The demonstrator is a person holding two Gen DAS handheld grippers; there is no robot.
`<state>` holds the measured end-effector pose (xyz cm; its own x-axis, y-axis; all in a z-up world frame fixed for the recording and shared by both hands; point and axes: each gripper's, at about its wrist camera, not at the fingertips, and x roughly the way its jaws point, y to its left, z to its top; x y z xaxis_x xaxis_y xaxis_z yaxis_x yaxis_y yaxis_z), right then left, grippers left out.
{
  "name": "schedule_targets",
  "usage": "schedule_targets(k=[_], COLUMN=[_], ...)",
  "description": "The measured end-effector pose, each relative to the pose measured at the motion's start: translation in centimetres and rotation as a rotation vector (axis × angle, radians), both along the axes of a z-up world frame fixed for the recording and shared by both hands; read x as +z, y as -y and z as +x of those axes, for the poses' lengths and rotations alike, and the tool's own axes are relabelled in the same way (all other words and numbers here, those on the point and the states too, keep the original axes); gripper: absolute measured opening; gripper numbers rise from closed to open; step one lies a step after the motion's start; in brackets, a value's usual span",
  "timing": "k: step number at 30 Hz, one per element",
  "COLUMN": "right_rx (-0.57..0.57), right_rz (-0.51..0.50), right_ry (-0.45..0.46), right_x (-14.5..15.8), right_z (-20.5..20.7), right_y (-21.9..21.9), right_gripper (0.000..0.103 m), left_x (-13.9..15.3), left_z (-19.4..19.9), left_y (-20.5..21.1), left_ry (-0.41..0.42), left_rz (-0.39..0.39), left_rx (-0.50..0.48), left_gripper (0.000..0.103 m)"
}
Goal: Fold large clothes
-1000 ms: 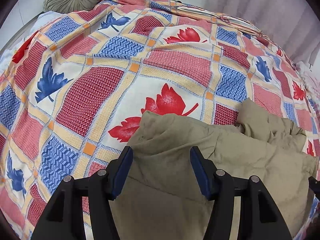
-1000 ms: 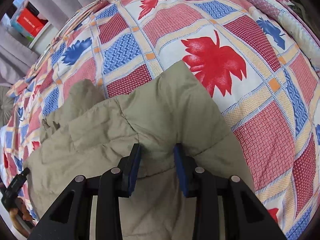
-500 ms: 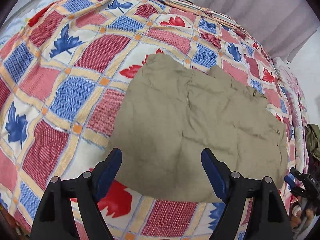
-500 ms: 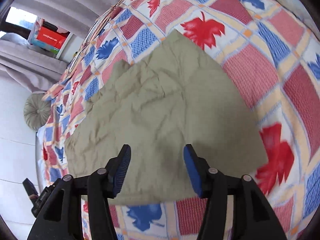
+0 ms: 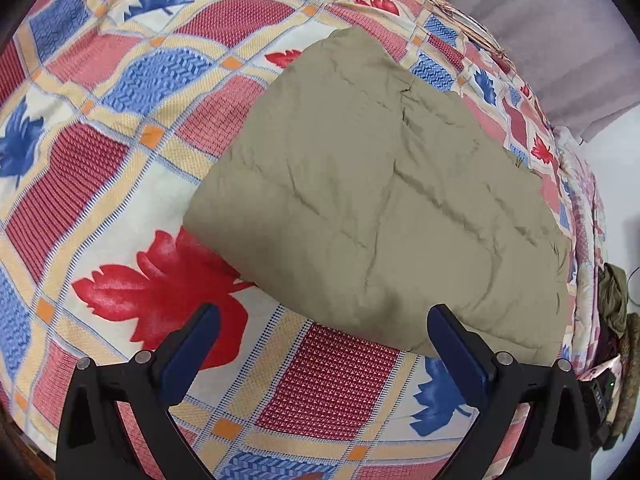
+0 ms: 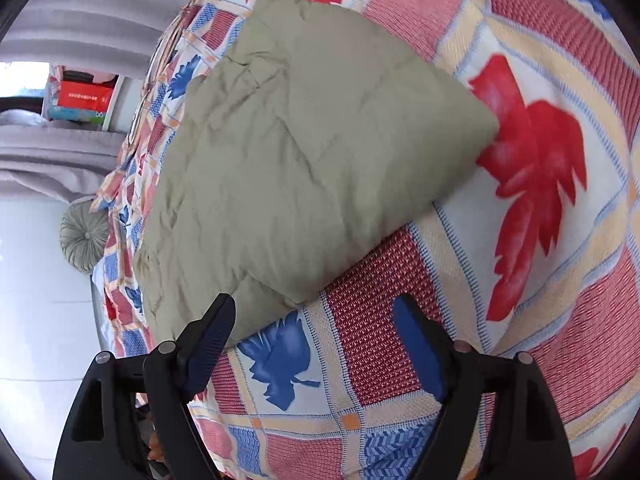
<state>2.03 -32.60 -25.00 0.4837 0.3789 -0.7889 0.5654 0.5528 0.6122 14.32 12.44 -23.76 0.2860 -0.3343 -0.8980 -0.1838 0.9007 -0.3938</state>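
Observation:
An olive-green quilted garment [image 5: 380, 200] lies folded into a flat rectangle on the patterned bedspread [image 5: 120, 152]. It also shows in the right wrist view [image 6: 304, 168]. My left gripper [image 5: 324, 336] is open and empty, just in front of the garment's near edge, above the bedspread. My right gripper [image 6: 316, 328] is open and empty, at the near edge of the garment, its left finger [image 6: 208, 332] over the fabric's corner. Neither gripper holds anything.
The bedspread [image 6: 540, 240] has red and blue leaf prints. A round grey cushion [image 6: 82, 236] sits at the bed's far end. Grey curtains [image 5: 560, 32] hang behind. A shelf with a red box [image 6: 80, 96] stands by the curtain. Clothes [image 5: 616, 300] are piled off the bed's right edge.
Both grippers have let go of the garment, opened wide and pulled back toward me. The garment now lies flat and folded on the bedspread.

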Motion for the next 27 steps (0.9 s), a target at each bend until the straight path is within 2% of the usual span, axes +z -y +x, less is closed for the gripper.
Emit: schedule_targets(k=[5, 9, 15, 22, 24, 25, 26, 27], right_rx=[-0.061, -0.083, -0.143, -0.182, -0.198, -0.206, -0.210, -0.212], right_rz=[0.086, 0.143, 0.258, 0.358, 0.371, 0.377, 0.382, 0.389], right_ry=[0.020, 0.048, 0.100, 0.142, 0.150, 0.155, 0.158, 0.161], right_x=[-2.0, -3.2, -5.5, -7.9, -8.4, -8.5, -8.5, -8.5], right_z=[-0.3, 0.3, 2.3, 5.8, 6.4, 6.7, 6.8, 6.9], right_y=[-0.2, -0.2, 0.1, -0.7, -0.8, -0.8, -0.8, -0.8], right_gripper=[0.087, 0.088, 0.088, 0.089, 0.089, 0.089, 0.089, 0.089], left_x=[-3.7, -5.2, -5.9, -7.4, -7.7, -7.8, -7.8, -7.7], left_z=[-0.1, 0.5, 3.8, 7.3, 7.8, 8.0, 8.3, 8.6], left_y=[0.1, 0.3, 0.5, 1.3, 1.3, 1.3, 1.4, 1.4], left_ry=[-0.054, -0.043, 0.009, 0.016, 0.007, -0.001, -0.006, -0.004], left_rz=[-0.165, -0.255, -0.292, -0.293, -0.285, -0.281, -0.290, -0.310], left_rx=[0.034, 0.072, 0.131, 0.217, 0.245, 0.245, 0.239, 0.231], left_gripper=[0.100, 0.100, 0.100, 0.100, 0.092, 0.075, 0.065, 0.045])
